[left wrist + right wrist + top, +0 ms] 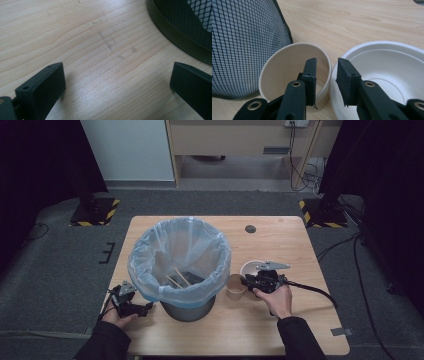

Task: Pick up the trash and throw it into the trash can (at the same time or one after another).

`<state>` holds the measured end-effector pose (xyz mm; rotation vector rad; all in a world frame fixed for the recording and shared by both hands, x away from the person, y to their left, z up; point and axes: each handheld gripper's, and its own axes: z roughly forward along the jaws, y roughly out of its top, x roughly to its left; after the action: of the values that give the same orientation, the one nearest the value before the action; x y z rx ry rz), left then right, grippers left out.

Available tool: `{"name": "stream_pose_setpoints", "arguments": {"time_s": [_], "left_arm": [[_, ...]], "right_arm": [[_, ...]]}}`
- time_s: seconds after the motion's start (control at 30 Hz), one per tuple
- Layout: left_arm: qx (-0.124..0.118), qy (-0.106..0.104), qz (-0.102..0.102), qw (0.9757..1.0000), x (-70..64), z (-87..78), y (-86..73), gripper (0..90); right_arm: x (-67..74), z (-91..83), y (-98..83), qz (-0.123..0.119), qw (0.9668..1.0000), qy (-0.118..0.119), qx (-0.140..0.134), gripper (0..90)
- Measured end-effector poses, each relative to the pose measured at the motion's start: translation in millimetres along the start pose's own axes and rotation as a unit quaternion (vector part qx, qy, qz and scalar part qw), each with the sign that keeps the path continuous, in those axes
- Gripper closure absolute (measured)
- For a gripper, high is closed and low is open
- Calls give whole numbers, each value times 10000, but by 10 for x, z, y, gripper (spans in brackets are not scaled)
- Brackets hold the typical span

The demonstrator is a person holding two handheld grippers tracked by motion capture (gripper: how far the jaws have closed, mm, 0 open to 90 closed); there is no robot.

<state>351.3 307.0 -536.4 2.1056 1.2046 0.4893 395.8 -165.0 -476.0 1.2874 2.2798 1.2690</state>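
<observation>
- Cup (235,287) is sitting at the bin's (180,265) 3 o'clock, touching the bowl (387,65).
- Right gripper (326,75) is straddling the cup's wall, jaws not yet pinching.
- Left gripper (117,85) is gaping, holding nothing.
- Squeezing risks crushing the cup or nudging the bowl.

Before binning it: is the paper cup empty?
Empty as far as visible: the paper cup stands upright, bare inner wall and floor showing around the right gripper's jaw.
</observation>
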Motion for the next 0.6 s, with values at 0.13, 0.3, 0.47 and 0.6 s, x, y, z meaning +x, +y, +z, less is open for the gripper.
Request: {"name": "stream_pose_setpoints", "arguments": {"time_s": [0.13,0.3,0.47,0.6], "left_arm": [[-1,1,-1,10000,0,0,0,0],[-1,1,0,10000,0,0,0,0],[-1,0,0,10000,0,0,0,0],[0,1,0,10000,0,0,0,0]], "right_arm": [[5,6,-5,4,10000,20,50,756],[7,22,-19,-43,9998,7,169,800],[12,42,-31,-67,9997,5,247,814],[8,29,-20,-37,9997,53,229,827]]}}
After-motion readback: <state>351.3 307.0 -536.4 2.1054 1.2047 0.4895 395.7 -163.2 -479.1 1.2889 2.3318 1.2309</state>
